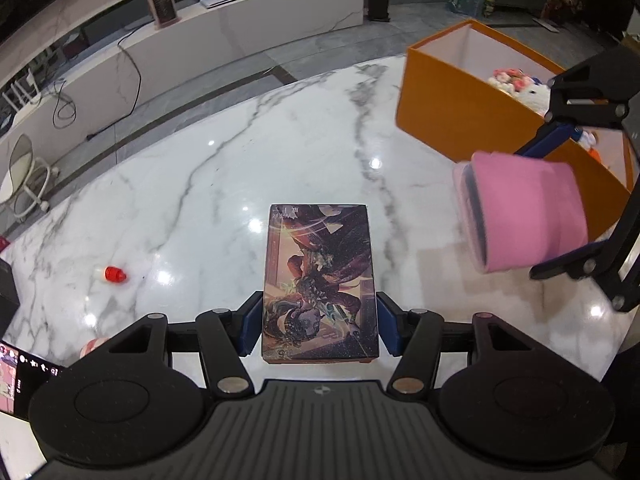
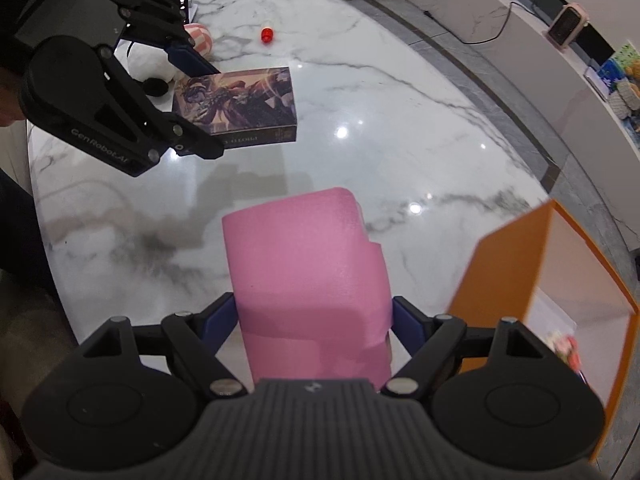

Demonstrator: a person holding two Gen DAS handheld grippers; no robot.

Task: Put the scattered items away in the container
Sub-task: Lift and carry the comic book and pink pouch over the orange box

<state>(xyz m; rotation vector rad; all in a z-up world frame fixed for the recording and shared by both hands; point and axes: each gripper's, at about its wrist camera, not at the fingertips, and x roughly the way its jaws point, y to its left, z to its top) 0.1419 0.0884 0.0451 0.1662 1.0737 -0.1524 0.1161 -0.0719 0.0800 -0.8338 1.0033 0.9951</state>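
Two grippers are each carrying something, so the step in hand looks like the carry toward the container.

From the left wrist view, the left gripper (image 1: 320, 326) has its blue fingers (image 1: 251, 330) pinching the near end of an illustrated box (image 1: 320, 280), which points toward 12 o'clock over the marble surface (image 1: 208, 168). I cannot tell whether its far end rests on the marble. At 2 o'clock stands the orange container (image 1: 448, 108), open-topped, with plush toys already inside. In front of it, at 3 o'clock, the right gripper (image 1: 560, 196) holds a pink foam-wrapped item (image 1: 528, 216) just short of the container's near wall. A small red-capped bottle (image 1: 113, 274) lies loose at 9 o'clock.

From the right wrist view, the right gripper's fingers (image 2: 219, 322) are pressed against both sides of the pink item, which juts toward 12 o'clock above the surface. The container's near corner sits at 3 o'clock, close beside the gripper. The left gripper shows at 10 o'clock, level and side-on, clamped on the illustrated box. Behind it lie a white plush toy (image 2: 150, 66) and a checked ball (image 2: 202, 38); the bottle is at 12 o'clock.

Next, I judge, the right gripper must swing toward 3 o'clock, clear the orange rim and release inside; the left should follow with its box, keeping apart from the other gripper.
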